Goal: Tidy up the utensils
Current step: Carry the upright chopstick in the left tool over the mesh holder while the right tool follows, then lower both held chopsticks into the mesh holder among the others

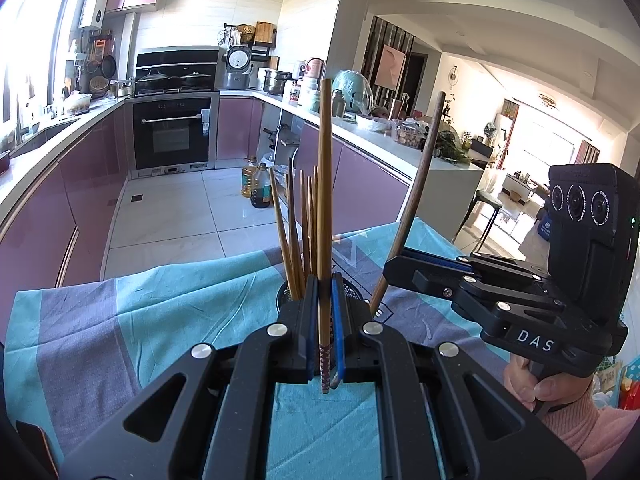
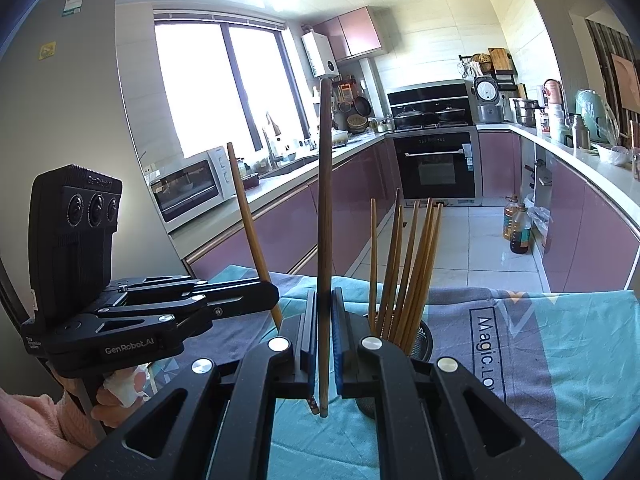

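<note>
My left gripper (image 1: 325, 300) is shut on a light wooden chopstick (image 1: 325, 200) and holds it upright, just in front of a black mesh holder (image 1: 354, 291) with several chopsticks (image 1: 298, 236) standing in it. My right gripper (image 2: 324, 312) is shut on a darker brown chopstick (image 2: 325, 208), also upright, to the left of the same holder (image 2: 422, 340) and its chopsticks (image 2: 408, 268). In the left wrist view the right gripper (image 1: 394, 268) stands to the right with its dark chopstick (image 1: 416, 192). In the right wrist view the left gripper (image 2: 268, 296) stands to the left with its chopstick (image 2: 252, 236).
The table is covered with a teal and grey cloth (image 1: 160, 312), also in the right wrist view (image 2: 560, 352). Beyond the table edge lie the tiled kitchen floor (image 1: 180, 216), purple cabinets (image 1: 60, 208), an oven (image 1: 172, 136) and oil bottles (image 1: 256, 186).
</note>
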